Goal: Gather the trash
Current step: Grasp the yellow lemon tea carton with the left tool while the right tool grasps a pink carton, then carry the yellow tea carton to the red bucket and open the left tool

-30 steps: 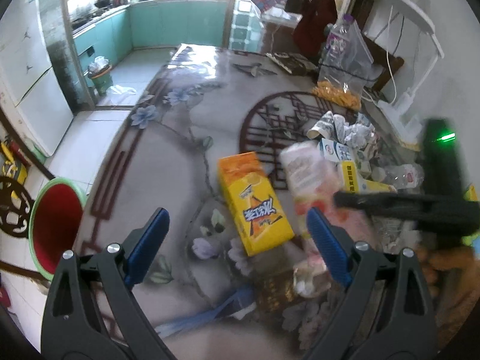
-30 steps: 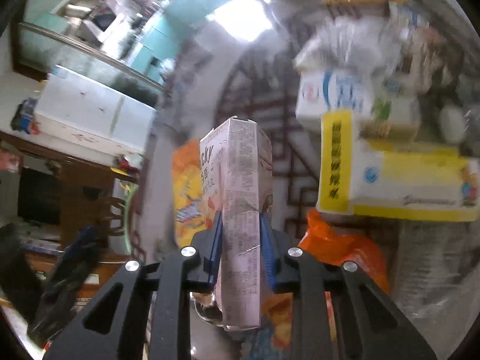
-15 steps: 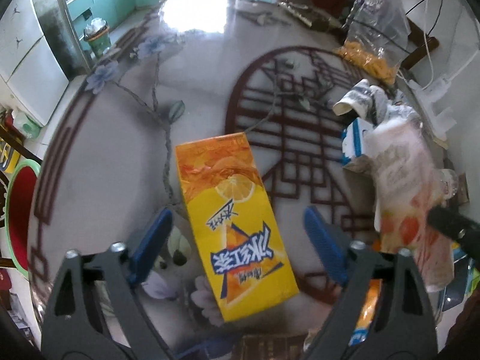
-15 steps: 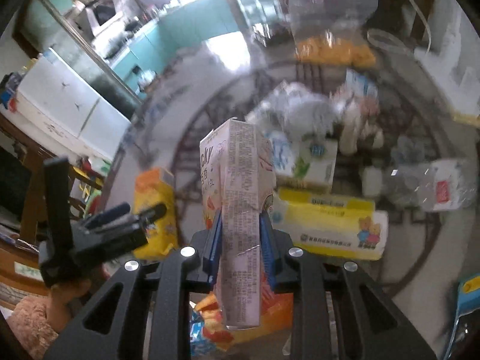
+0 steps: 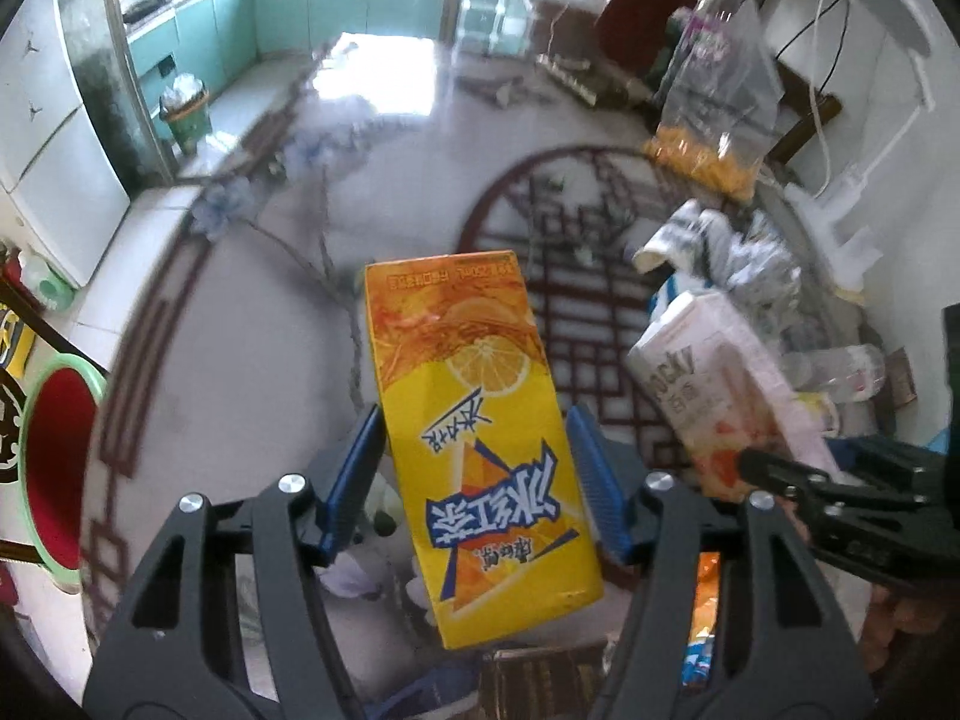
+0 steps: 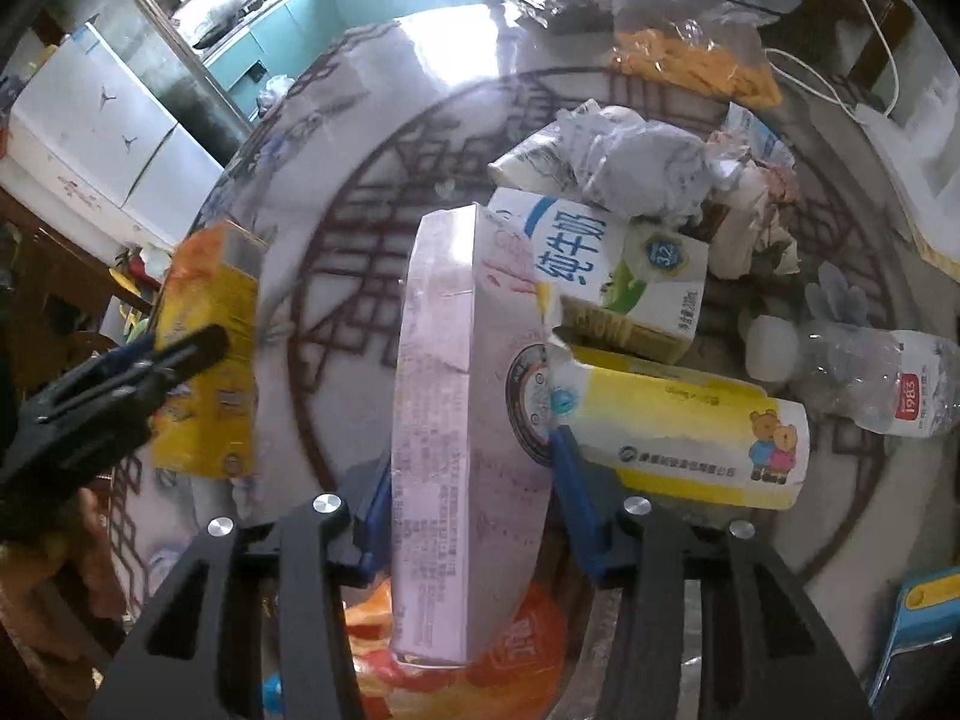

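My left gripper (image 5: 474,474) is shut on a yellow-orange lemon tea carton (image 5: 480,438) and holds it above the patterned table (image 5: 270,324). My right gripper (image 6: 468,468) is shut on a pink snack box (image 6: 456,420). In the left wrist view the pink box (image 5: 714,384) and the right gripper show at the right. In the right wrist view the orange carton (image 6: 210,354) and the left gripper show at the left. A pile of trash lies on the table: a milk carton (image 6: 612,258), a yellow box (image 6: 678,438), crumpled paper (image 6: 636,162), a plastic bottle (image 6: 870,378).
A red bin with a green rim (image 5: 48,456) stands on the floor at the left of the table. A plastic bag of orange snacks (image 5: 714,120) stands at the table's far right. An orange wrapper (image 6: 468,660) lies under my right gripper. A white lamp base (image 5: 840,222) is at the right.
My left gripper has closed on the orange carton and lifted it. The right gripper still holds the pink box, which now shows a wider face.
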A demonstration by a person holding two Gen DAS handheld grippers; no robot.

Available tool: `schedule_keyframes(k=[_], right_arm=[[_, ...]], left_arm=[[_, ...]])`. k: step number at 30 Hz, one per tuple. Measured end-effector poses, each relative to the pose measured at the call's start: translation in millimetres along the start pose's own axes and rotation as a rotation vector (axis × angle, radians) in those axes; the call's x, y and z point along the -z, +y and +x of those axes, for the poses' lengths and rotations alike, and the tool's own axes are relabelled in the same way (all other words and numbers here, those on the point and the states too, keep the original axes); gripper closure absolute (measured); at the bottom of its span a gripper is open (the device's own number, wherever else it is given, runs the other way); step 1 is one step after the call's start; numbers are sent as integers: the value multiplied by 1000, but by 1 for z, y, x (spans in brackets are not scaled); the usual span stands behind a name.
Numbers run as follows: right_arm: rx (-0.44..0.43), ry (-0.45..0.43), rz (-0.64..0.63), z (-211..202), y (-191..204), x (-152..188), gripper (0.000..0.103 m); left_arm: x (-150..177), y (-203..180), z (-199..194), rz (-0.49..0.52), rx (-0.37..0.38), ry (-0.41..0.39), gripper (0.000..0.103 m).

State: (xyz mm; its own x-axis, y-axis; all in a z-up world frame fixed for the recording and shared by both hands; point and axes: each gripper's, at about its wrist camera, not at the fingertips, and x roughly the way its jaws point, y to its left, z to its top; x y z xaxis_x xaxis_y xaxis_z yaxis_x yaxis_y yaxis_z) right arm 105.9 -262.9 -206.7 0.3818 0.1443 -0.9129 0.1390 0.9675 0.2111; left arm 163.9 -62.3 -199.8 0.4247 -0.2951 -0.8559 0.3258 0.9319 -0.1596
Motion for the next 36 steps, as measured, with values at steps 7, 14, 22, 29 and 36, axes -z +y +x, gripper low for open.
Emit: schedule_keyframes(k=[7,14,22,29,36], right_arm=[[-32,-154,-6,-55,19,0,58],[-22,-261,-62,-95,60,-1,57],[-23,-304,-141,-108,108,1,57],[-34,-309,-178,-100,144,-2,57],[-27,-283,-179,-84,176,1,57]], left_arm=[[4,11,-57,-6,8,-100,42],[19,27,-101,2,-5,-179,42],[32,59,-125,-29,-17,-210,42],[40,95,-139,-60,-41,-223,42],[43,126,-137,-74,-35,-200,42]])
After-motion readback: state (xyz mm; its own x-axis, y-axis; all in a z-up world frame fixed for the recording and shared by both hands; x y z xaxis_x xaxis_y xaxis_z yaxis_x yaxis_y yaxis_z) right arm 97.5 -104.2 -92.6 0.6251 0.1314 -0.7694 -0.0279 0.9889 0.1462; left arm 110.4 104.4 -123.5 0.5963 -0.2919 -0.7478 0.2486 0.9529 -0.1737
